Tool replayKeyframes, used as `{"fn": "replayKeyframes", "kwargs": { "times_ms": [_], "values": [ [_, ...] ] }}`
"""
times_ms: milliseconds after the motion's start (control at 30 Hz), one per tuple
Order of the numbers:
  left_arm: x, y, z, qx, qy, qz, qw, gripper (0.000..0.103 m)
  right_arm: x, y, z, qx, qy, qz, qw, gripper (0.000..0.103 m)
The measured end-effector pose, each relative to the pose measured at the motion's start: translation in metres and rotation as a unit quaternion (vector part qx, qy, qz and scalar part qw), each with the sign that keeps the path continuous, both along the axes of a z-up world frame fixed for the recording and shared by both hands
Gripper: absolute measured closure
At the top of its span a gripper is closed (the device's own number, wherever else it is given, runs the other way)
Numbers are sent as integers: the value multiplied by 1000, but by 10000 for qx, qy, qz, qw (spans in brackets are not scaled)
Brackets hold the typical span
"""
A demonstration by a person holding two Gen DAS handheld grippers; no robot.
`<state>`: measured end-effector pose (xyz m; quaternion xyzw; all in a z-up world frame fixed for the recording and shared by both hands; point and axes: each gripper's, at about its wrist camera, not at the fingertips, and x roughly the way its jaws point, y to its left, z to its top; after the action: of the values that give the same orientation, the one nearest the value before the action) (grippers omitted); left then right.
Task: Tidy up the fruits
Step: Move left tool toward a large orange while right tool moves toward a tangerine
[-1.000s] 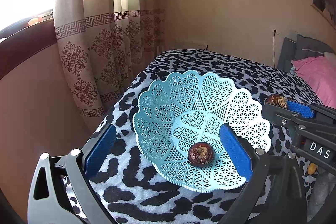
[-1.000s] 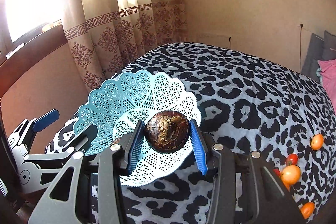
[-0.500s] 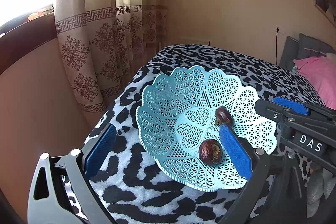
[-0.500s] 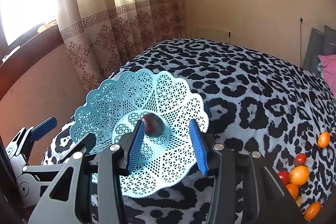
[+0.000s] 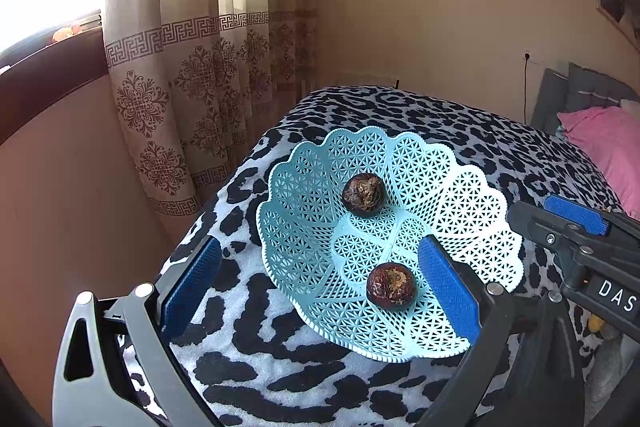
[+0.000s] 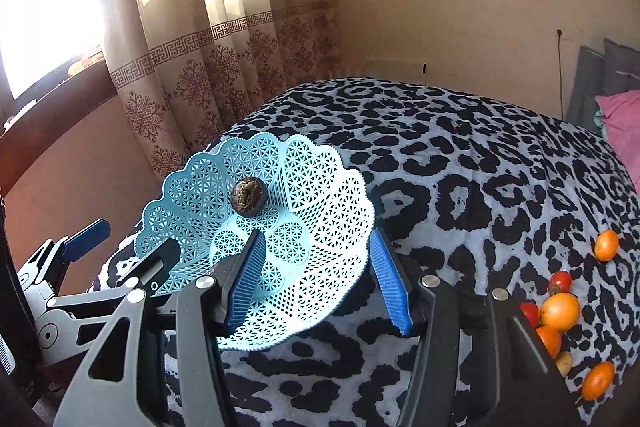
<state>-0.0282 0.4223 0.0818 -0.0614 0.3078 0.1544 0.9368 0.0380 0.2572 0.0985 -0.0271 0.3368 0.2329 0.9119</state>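
Two dark fruits (image 5: 363,194) in the lattice basket (image 5: 472,211) on the bed (image 6: 480,163).
Left hand-held gripper (image 5: 320,287) and right hand-held gripper (image 6: 318,279) both spread, empty; the loose fruits (image 6: 560,311) are possibly tomatoes and oranges.

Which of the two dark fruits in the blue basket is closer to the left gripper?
The lower dark fruit, lying beside the left gripper; the other dark fruit sits farther back.

Light-blue lattice basket (image 5: 472,223) sits tilted on leopard-print bed. Two dark brown wrinkled fruits inside: one (image 5: 363,189) on far wall, one (image 5: 391,286) near front rim. Orange and red fruits (image 6: 560,309) lie clustered on bed, well apart from basket.
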Motion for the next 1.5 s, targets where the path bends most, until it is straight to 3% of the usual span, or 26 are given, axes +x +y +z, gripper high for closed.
{"fn": "replayKeyframes", "kwargs": {
  "times_ms": [100,333,1000,1433,1500],
  "values": [
    [-1,-1,1,13,-16,-14,10000,3,-3,-3,-2,-295,-139,-196,9993,47],
    [-2,-5,1,55,5,-40,10000,3,-3,-15,-6,-483,-178,-451,9977,45],
    [-11,-28,10,385,147,-93,9991,3,-11,-62,-5,-274,-130,-806,9963,45],
    [0,-79,17,537,294,-446,9971,3,-11,-125,-14,-103,3,-1231,9923,43],
    [3,-90,18,574,294,-523,9965,3,-12,-136,-14,-116,-25,-1334,9910,39]
  ]
}}
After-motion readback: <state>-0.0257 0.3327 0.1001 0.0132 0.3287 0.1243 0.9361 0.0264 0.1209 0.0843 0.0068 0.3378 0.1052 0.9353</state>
